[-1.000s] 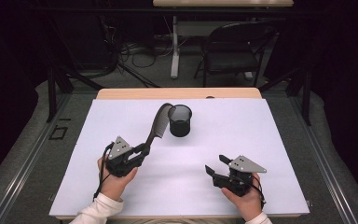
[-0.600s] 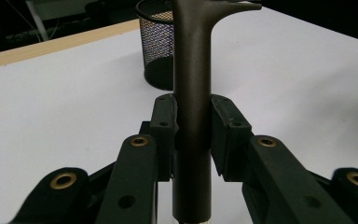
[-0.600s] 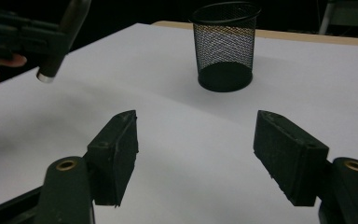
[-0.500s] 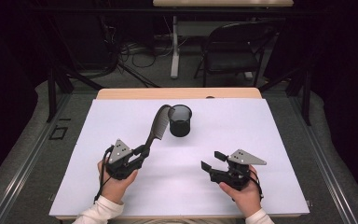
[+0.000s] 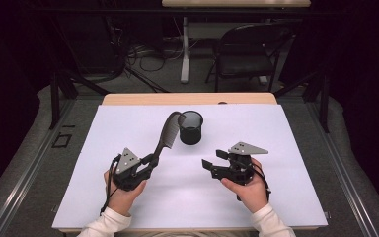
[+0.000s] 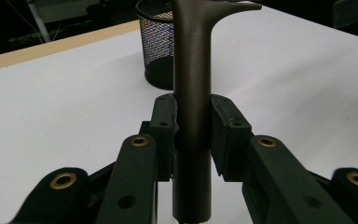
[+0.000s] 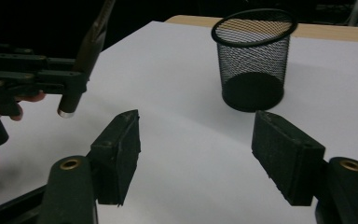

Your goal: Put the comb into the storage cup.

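Your left gripper (image 5: 150, 159) is squeezed tight on the handle of the dark comb (image 5: 166, 133). In the left gripper view the two pads (image 6: 164, 122) press the comb's handle (image 6: 192, 93) from both sides, and the handle goes straight up between them. The toothed end of the comb leans up and away from you. It ends just beside the rim of the black mesh cup (image 5: 190, 127). I can't tell if it touches the rim.

The cup stands upright on the white table (image 5: 286, 163), near the middle and closer to the far edge than to your edge.

Your right gripper (image 5: 210, 164) is open and holds nothing. In the right gripper view its jaws stand wide apart, with the cup (image 7: 253, 58) ahead of them. It sits near your edge of the table, a bit right of the middle.

It looks like you want to drop the comb into the cup. Watch out here. The cup looks light, and nothing holds it down. If the comb bumps the rim from the side, the cup could tip over or slide away. The comb is long too. If you let go before it stands well inside the cup, it could fall out onto the table. Your free gripper could hold the cup steady, but if it comes in too fast it could knock the cup itself.
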Motion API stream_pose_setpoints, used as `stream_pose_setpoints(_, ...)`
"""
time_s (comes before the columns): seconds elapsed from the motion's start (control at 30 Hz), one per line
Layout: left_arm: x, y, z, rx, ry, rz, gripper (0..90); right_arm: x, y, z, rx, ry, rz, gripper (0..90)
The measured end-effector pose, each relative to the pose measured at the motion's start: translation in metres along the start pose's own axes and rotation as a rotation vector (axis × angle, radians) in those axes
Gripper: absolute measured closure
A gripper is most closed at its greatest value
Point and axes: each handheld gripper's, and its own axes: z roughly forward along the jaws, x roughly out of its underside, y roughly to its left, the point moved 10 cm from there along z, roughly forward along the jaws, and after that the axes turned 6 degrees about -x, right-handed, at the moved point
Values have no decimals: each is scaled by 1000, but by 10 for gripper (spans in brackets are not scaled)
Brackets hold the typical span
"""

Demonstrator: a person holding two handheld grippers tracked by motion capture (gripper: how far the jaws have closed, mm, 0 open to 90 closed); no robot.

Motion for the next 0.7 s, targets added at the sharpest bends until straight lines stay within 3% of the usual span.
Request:
stream_pose_setpoints(0.2,0,1,0,-3,-3,0,723,-12,8,11,-13,25,-32,354)
stream_pose_setpoints(0.37,0,1,1,-5,-6,1,723,-24,13,18,-16,23,-15,377)
stream_pose_setpoints(0.63,1,3,1,-8,-7,0,723,-40,18,28,-72,-21,90,435)
stream_pose_setpoints(0.7,1,3,2,-9,-10,0,723,-39,18,28,-70,-18,97,435)
